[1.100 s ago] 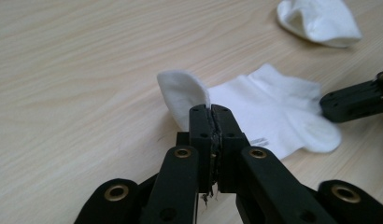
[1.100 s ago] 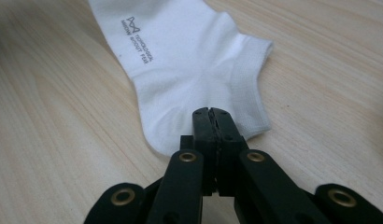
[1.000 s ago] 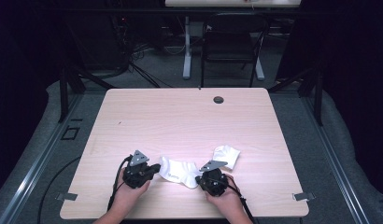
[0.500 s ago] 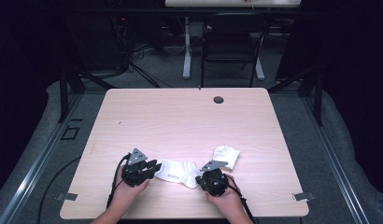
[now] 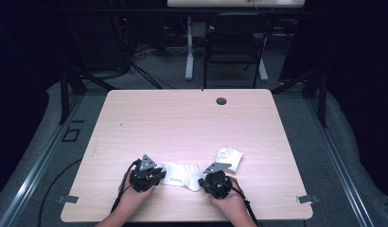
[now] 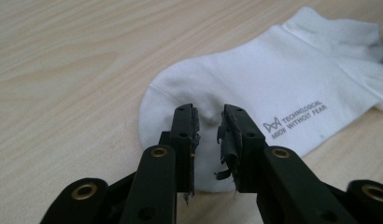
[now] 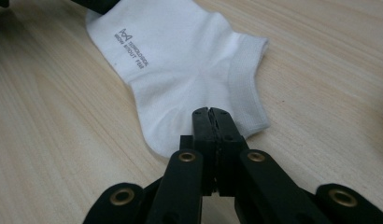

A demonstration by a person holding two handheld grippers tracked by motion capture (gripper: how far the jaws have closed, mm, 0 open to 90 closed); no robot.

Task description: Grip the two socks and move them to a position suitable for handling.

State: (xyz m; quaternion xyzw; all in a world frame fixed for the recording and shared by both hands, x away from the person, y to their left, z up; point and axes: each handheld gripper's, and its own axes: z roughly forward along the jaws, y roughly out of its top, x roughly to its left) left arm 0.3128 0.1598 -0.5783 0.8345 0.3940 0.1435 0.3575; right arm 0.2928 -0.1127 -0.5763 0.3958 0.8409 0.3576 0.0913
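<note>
White sock (image 5: 181, 174) flat on table (image 5: 192, 123), left tool (image 6: 209, 128) at its toe, jaws just parted (nothing pinched), right tool (image 7: 212, 122) clamped on its heel.

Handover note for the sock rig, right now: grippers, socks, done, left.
Left gripper: jaws slightly apart over the toe end of the flat sock, just been closing, no grip visible.
Right gripper: shut on that sock's heel.
Second sock: crumpled on the table beyond the right gripper, untouched.
Done: first sock laid flat.
Left: probably pairing or folding both; nothing folded yet.
</note>
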